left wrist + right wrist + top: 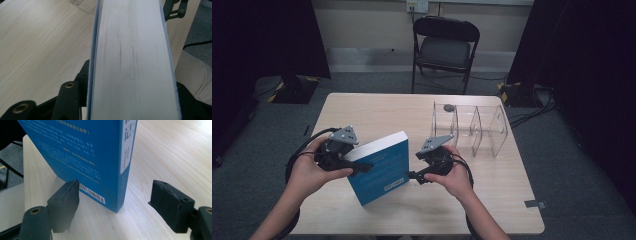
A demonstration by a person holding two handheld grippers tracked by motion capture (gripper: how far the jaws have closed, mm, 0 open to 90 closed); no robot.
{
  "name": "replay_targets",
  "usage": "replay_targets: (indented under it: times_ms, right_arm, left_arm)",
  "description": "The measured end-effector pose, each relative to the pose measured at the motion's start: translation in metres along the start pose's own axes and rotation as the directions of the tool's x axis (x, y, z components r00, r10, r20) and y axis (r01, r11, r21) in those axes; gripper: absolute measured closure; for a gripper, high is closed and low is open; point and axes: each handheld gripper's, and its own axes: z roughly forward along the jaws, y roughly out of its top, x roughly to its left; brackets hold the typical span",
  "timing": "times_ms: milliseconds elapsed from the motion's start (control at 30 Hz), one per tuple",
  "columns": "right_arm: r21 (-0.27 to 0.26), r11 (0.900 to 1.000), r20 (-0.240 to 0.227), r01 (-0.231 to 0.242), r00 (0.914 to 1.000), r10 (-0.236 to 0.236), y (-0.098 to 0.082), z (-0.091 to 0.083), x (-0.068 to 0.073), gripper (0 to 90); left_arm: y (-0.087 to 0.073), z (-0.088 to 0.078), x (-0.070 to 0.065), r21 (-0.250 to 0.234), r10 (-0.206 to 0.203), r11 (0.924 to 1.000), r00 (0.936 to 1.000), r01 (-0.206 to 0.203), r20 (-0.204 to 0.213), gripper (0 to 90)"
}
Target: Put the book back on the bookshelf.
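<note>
1. Blue book (379, 167): stands tilted on the near middle of the worktop (377, 107), between the two grippers; its lower corner rests on the wood in the right gripper view (117, 210).
2. Left gripper (362, 167): the book's white page edge (132, 62) sits between its jaws. Whether the pads press on the covers cannot be told, as the book hides them.
3. Right gripper (414, 176): released; its jaws stand wide on either side of the book's spine corner, the left pad (66, 197) just beside the back cover, the right pad (170, 202) apart from it.
4. Hidden or cut off: the cover print is too small to read in the high view; the right gripper view crops the book's top.
5. Open room: bare wood lies left of and beyond the book; the clear divider rack (472, 127) stands well apart at the far right, near the worktop's edge.
</note>
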Motion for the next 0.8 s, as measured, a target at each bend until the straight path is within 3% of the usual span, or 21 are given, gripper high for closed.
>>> replay_targets:
  times_ms: [67, 100, 133, 167, 433, 800]
  right_arm:
    - [-0.002, 1.000, 0.000, 0.010, 1.0000, -0.010, 0.003, -0.001, -0.001, 22.3]
    - [-0.007, 1.000, -0.004, 0.006, 1.0000, -0.006, 0.005, -0.001, -0.001, 22.3]
    - [-0.011, 1.000, -0.006, 0.005, 1.0000, -0.005, 0.006, -0.001, -0.001, 22.3]
    - [-0.015, 1.000, -0.009, 0.008, 0.9999, -0.008, 0.007, -0.001, -0.001, 22.3]
    - [0.005, 0.999, -0.011, 0.043, 0.9990, -0.043, 0.021, -0.004, 0.003, 22.3]
    - [-0.024, 0.998, -0.021, 0.056, 0.9982, -0.056, 0.038, -0.011, 0.003, 22.3]
  left_arm:
    - [-0.002, 0.000, 0.001, -0.018, -0.003, 0.9998, 1.0000, 0.003, 0.004, 52.5]
    - [-0.002, -0.001, 0.001, -0.003, -0.003, 1.0000, 1.0000, 0.003, -0.002, 52.5]
    - [-0.003, 0.000, 0.000, -0.028, -0.015, 0.9995, 0.9999, 0.015, 0.007, 52.6]
    - [-0.003, -0.001, 0.001, -0.019, 0.002, 0.9998, 1.0000, -0.002, 0.005, 52.7]
    - [-0.002, -0.002, -0.001, -0.016, 0.004, 0.9999, 1.0000, -0.004, -0.008, 53.4]
    - [-0.002, -0.001, -0.002, -0.025, 0.014, 0.9996, 0.9999, -0.014, -0.007, 53.2]
